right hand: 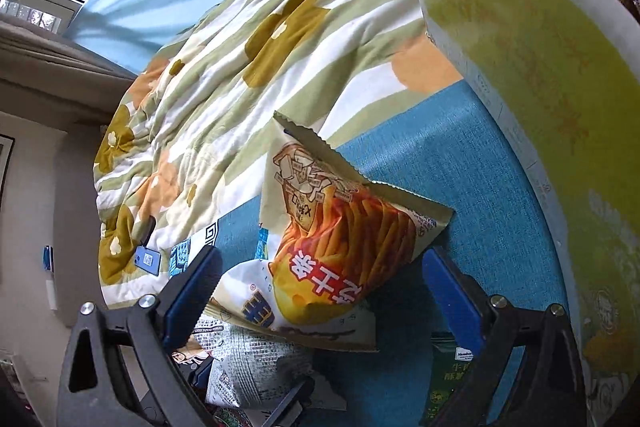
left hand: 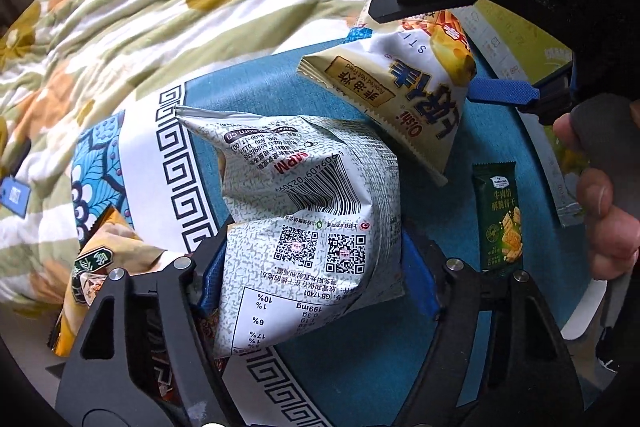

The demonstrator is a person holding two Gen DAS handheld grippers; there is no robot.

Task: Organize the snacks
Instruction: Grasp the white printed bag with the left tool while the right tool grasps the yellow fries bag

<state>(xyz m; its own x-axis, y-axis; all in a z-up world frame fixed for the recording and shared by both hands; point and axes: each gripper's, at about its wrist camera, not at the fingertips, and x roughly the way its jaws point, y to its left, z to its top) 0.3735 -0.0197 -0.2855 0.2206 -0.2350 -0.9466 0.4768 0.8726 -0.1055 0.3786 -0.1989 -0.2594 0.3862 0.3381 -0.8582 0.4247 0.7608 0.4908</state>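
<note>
A white-grey snack bag (left hand: 312,195) with a barcode and QR codes lies crumpled on the blue cloth (left hand: 256,95). My left gripper (left hand: 312,275) is shut on its lower part, with a blue pad pressing each side. A cream and orange potato-stick bag (left hand: 404,87) stands tilted just beyond it, partly over the white bag (right hand: 256,367). My right gripper (right hand: 320,291) points down over this stick bag (right hand: 344,247), open, with a pad on either side of it. In the left wrist view the right gripper (left hand: 428,51) comes in from the upper right, held by a person's hand (left hand: 600,195).
A green biscuit packet (left hand: 500,219) lies right of the white bag. A large yellow-green container (right hand: 520,67) rises at the right edge. Another snack bag (left hand: 100,267) sits at lower left. A floral quilt (left hand: 160,7) lies behind, with a blue phone (right hand: 147,261) on it.
</note>
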